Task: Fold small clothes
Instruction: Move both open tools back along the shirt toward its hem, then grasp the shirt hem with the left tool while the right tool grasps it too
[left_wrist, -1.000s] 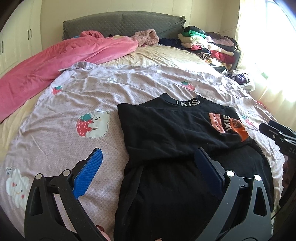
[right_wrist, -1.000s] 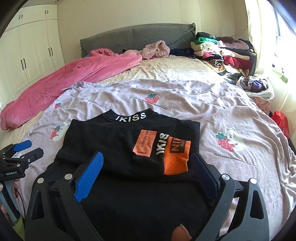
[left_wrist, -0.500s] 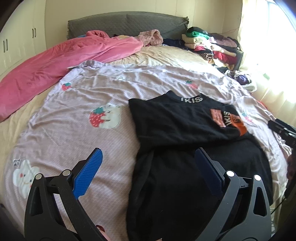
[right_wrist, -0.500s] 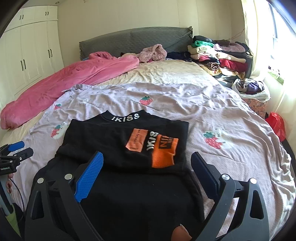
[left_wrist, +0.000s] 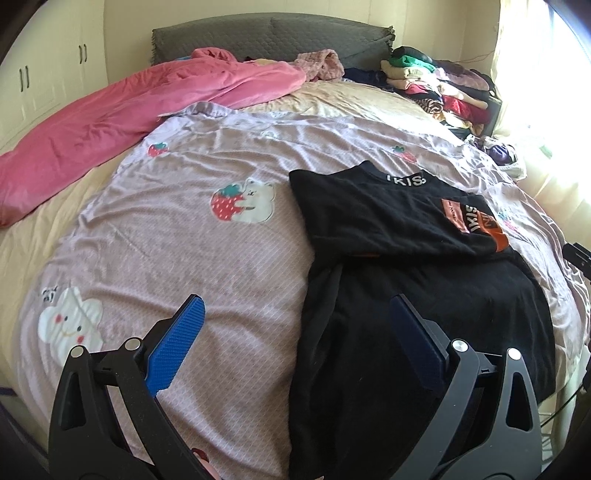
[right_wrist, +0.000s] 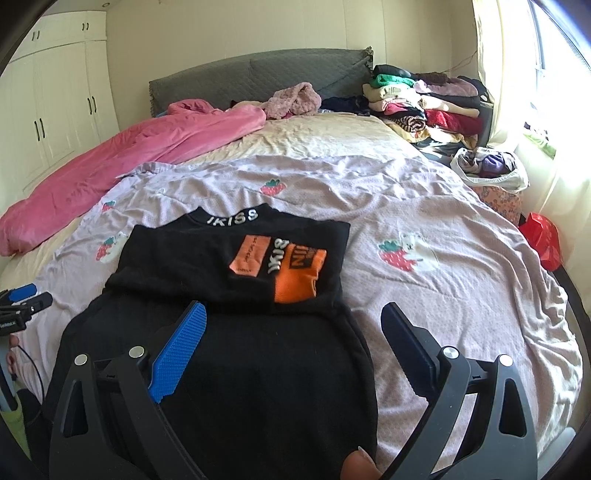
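A black top (right_wrist: 229, 258) with a white-lettered collar and orange patches is seen lying on the bed, straight ahead of the right gripper (right_wrist: 291, 350). Its upper part looks already doubled over, forming a neat rectangle; beyond the near edge of that rectangle, a looser spread of black fabric (right_wrist: 258, 387) runs back beneath both of the right gripper's fingers. Whether this lower fabric belongs to the same garment cannot be told.

The right gripper is held with jaws wide apart, nothing between them. The left gripper (left_wrist: 295, 347) is likewise spread and empty, with the black cloth ahead and to its right and bare lilac quilt (left_wrist: 184, 240) under its left finger.

The step in hand is judged to be the next fold of the lower fabric. It would best be done by pinching the near hem at both corners, one gripper per corner, so that only the top layer is caught, then carrying it forward evenly to meet the folded edge. The quilt beneath is wrinkled and could be snagged if the fingers are pressed too deep.

Farther off, a pink blanket (right_wrist: 129, 147) lies ahead-left, and stacked clothes (right_wrist: 424, 107) ahead-right by the headboard.
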